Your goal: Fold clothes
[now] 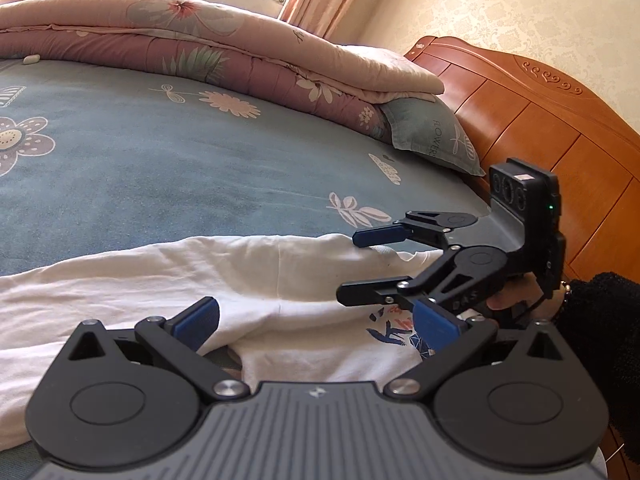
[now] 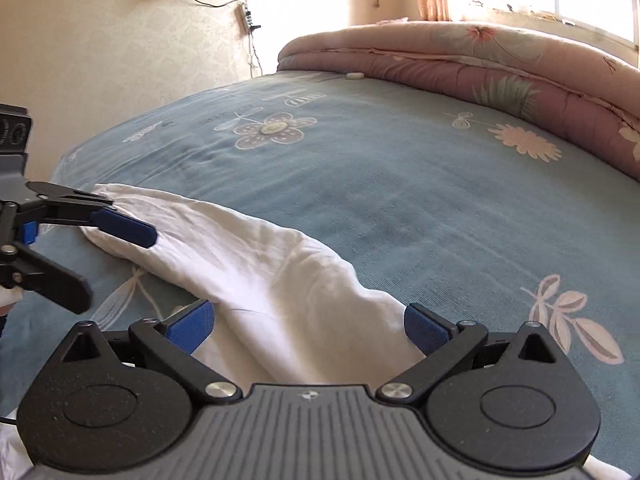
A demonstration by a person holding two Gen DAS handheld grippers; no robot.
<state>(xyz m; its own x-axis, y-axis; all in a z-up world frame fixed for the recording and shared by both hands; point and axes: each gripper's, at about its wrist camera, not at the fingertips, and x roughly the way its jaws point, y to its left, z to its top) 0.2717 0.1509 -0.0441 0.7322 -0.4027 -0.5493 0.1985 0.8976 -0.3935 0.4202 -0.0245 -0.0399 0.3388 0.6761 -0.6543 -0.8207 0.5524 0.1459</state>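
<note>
A white garment [image 1: 160, 272] with a blue and red print [image 1: 396, 332] lies crumpled on the blue flowered bedsheet [image 1: 160, 160]. My left gripper [image 1: 318, 322] is open just above it, with cloth showing between its blue pads [image 1: 200, 320]. To its right, a hand in a black sleeve holds my right gripper [image 1: 354, 266], open over the garment's edge. In the right wrist view one long white sleeve [image 2: 240, 248] runs away to the upper left. My right gripper [image 2: 308, 328] straddles its near end, open. The left gripper [image 2: 120, 270] hovers open at the sleeve's far end.
A folded pink flowered quilt [image 1: 200, 40] lies along the far side of the bed, over a grey-blue pillow [image 1: 432, 136]. A wooden headboard [image 1: 540, 120] rises on the right. A small white object [image 2: 355, 76] rests near the quilt. Bare sheet [image 2: 400, 180] spreads beyond the garment.
</note>
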